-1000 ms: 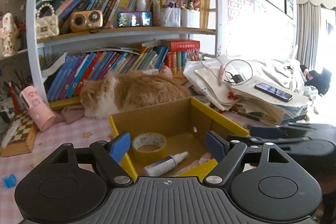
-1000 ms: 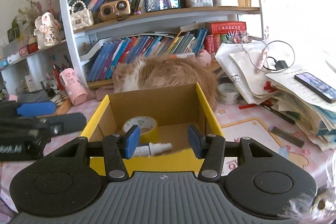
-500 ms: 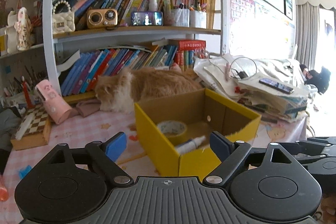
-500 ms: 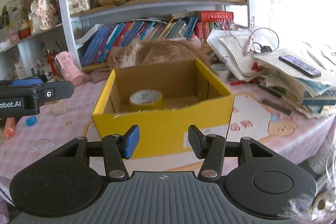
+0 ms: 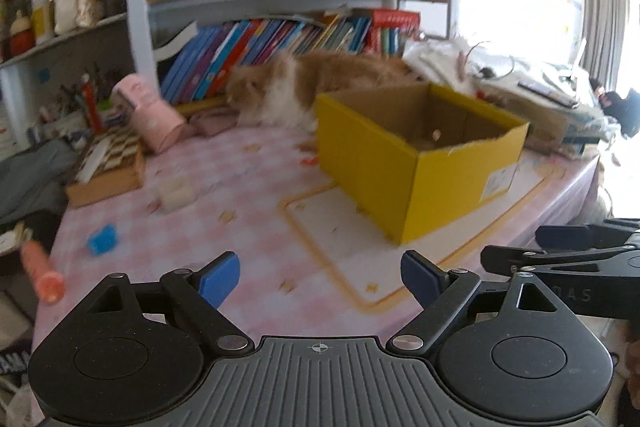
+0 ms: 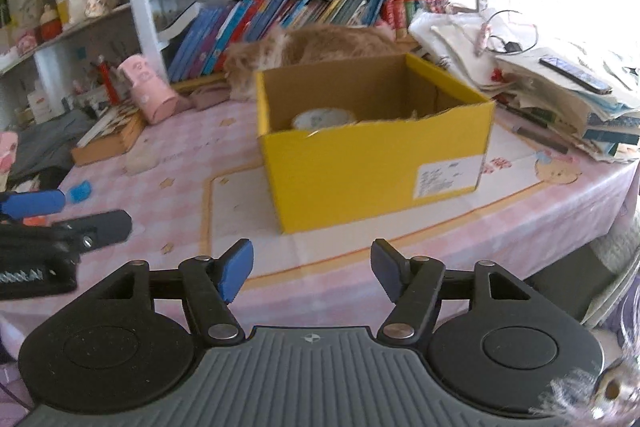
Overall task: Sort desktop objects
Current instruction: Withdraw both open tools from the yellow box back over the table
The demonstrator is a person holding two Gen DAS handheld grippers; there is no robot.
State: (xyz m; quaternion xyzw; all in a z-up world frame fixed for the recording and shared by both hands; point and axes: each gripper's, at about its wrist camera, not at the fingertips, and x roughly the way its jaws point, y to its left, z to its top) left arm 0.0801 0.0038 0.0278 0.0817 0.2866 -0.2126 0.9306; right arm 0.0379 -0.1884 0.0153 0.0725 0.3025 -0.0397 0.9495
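Observation:
A yellow cardboard box [image 5: 420, 163] [image 6: 372, 163] stands open on the pink checked tablecloth [image 5: 224, 195]. A roll of tape [image 6: 324, 118] lies inside it. My left gripper [image 5: 320, 277] hangs open over the near part of the table, nothing between its blue pads. My right gripper [image 6: 312, 273] is near the table's front edge in front of the box; its jaws are opening and hold nothing. Loose on the cloth at the left lie a small blue block [image 5: 103, 239] [image 6: 80, 191], a white eraser-like block [image 5: 176, 193] and an orange tube [image 5: 42, 273].
An orange and white cat [image 5: 312, 87] lies behind the box, before a bookshelf [image 5: 280, 35]. A pink case [image 5: 148, 113] and a chessboard box [image 5: 108, 163] sit at the left. A stack of papers with a phone [image 6: 576, 75] fills the right side.
Both grippers have pulled back from above the box toward the table's front, so the box now looks farther off. The right gripper's jaws have spread wider; the left's widened slightly.

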